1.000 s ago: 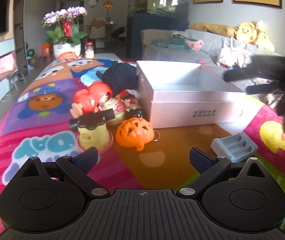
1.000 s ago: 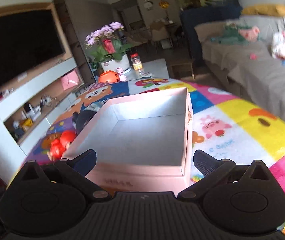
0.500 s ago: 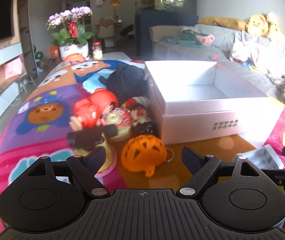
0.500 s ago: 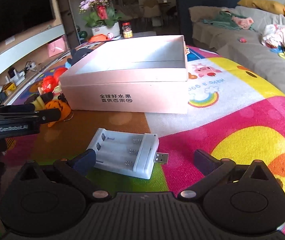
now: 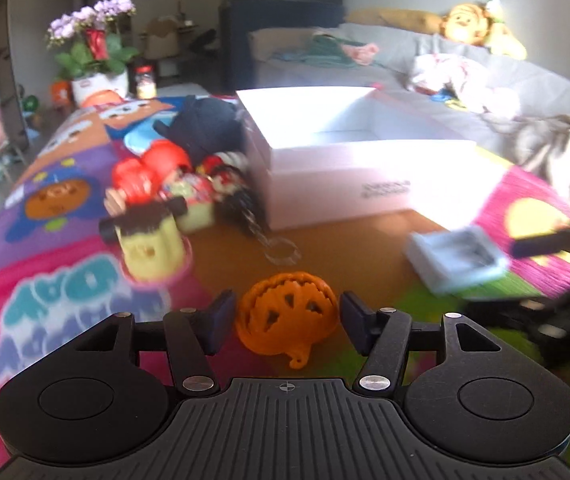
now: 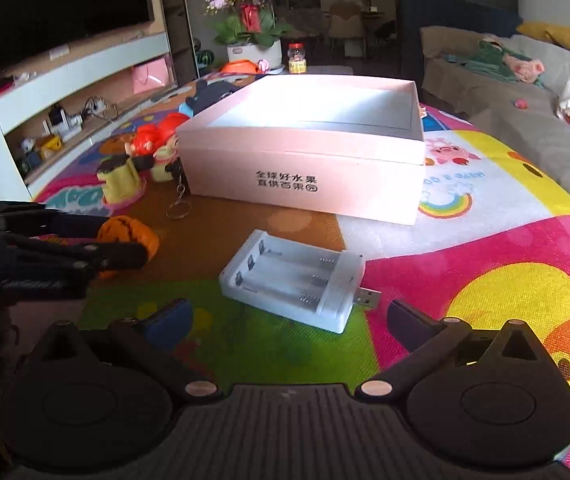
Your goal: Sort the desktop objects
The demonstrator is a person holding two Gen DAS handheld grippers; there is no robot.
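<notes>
An orange pumpkin toy (image 5: 288, 320) sits between the fingers of my left gripper (image 5: 285, 326); the jaws stand narrowly open around it with small gaps on both sides. It also shows in the right wrist view (image 6: 133, 236). A white battery charger (image 6: 293, 278) with a USB plug lies on the mat just ahead of my open, empty right gripper (image 6: 287, 326); it also shows in the left wrist view (image 5: 459, 258). The open pink box (image 6: 305, 176) stands behind, empty.
A yellow figure (image 5: 151, 240), a red-haired doll (image 5: 145, 178), a dark plush (image 5: 205, 130) and a keyring (image 5: 283, 250) lie left of the box (image 5: 365, 196). A flower pot (image 6: 251, 52) stands at the far end. A sofa (image 6: 525, 120) runs along the right.
My left gripper moved forward and narrowed around the pumpkin toy. My right gripper dropped from above the box and came close behind the charger.
</notes>
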